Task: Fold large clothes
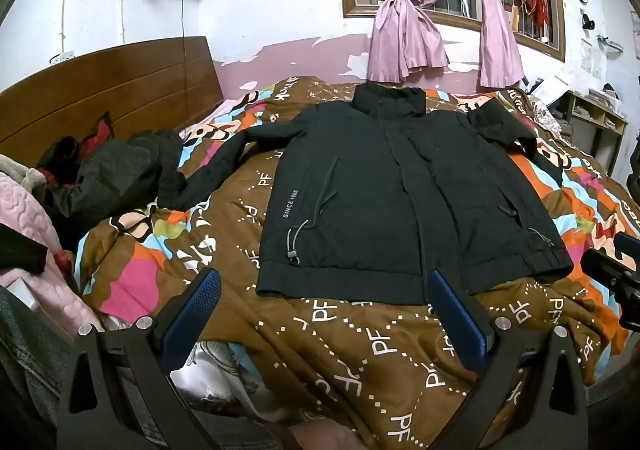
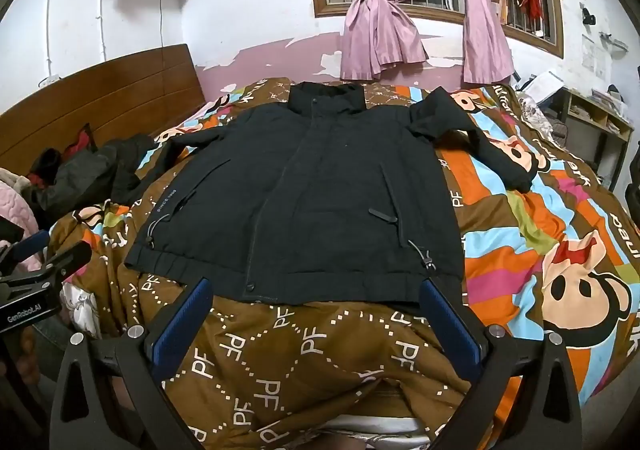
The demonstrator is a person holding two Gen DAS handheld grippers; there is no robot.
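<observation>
Both jaws are spread wide with nothing between them: the left gripper [image 1: 324, 282] and right gripper [image 2: 316, 292] are poised above the jacket's hem. The black jacket [image 2: 312, 178] is laid flat, front up, mid-bed on the patterned quilt [image 2: 532, 218], collar toward the far edge.

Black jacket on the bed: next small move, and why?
Probably bring the left gripper to the sleeve stretched toward the headboard, to fold it in. The black jacket lies flat, front up, sleeves spread; both the left and the right gripper are open and empty, short of its hem.
</observation>
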